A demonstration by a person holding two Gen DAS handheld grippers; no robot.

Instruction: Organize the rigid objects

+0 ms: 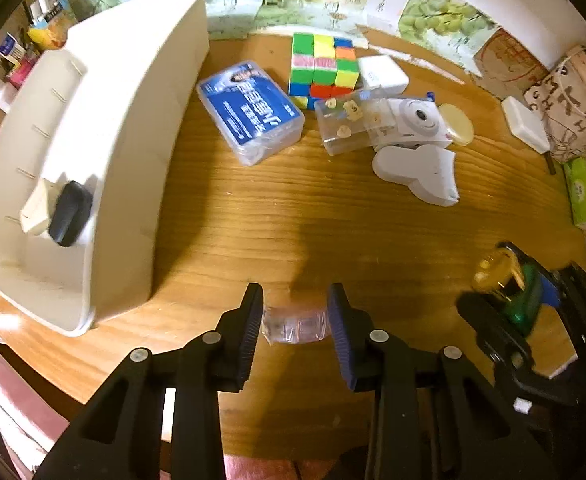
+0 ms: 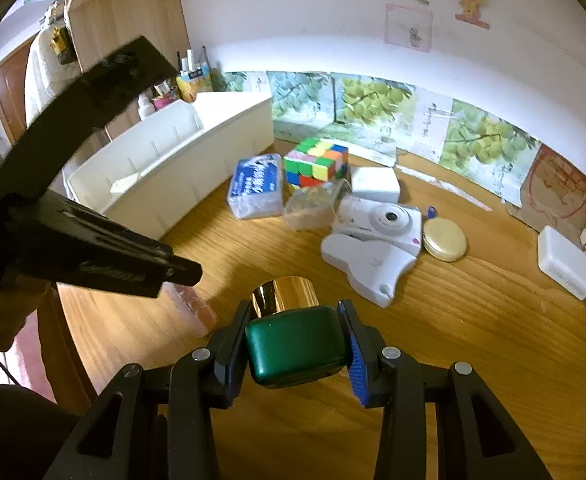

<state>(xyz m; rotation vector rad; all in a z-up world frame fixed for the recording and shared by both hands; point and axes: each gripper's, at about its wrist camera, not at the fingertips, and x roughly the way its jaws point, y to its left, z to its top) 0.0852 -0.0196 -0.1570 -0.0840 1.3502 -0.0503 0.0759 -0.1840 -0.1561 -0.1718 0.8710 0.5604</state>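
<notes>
My left gripper [image 1: 295,326] is shut on a small clear plastic box [image 1: 296,327], held just above the wooden table [image 1: 293,220]. My right gripper [image 2: 295,344] is shut on a green bottle with a gold cap [image 2: 293,340]; it also shows in the left wrist view [image 1: 521,292] at the right. A white divided organizer tray [image 1: 73,160] stands at the left and holds a dark object [image 1: 70,214] and a cream block [image 1: 37,208]. On the table lie a blue card box [image 1: 251,110], a colour cube [image 1: 323,68], a clear case [image 1: 347,124] and a white camera [image 1: 417,120].
A white curved device [image 1: 417,170], a round gold tin [image 1: 457,124] and white boxes [image 1: 383,74] lie around the camera. A white box [image 1: 525,122], a printed bag [image 1: 573,100] and a tissue pack [image 1: 583,194] stand at the right. Fruit-print panels [image 2: 373,108] line the wall.
</notes>
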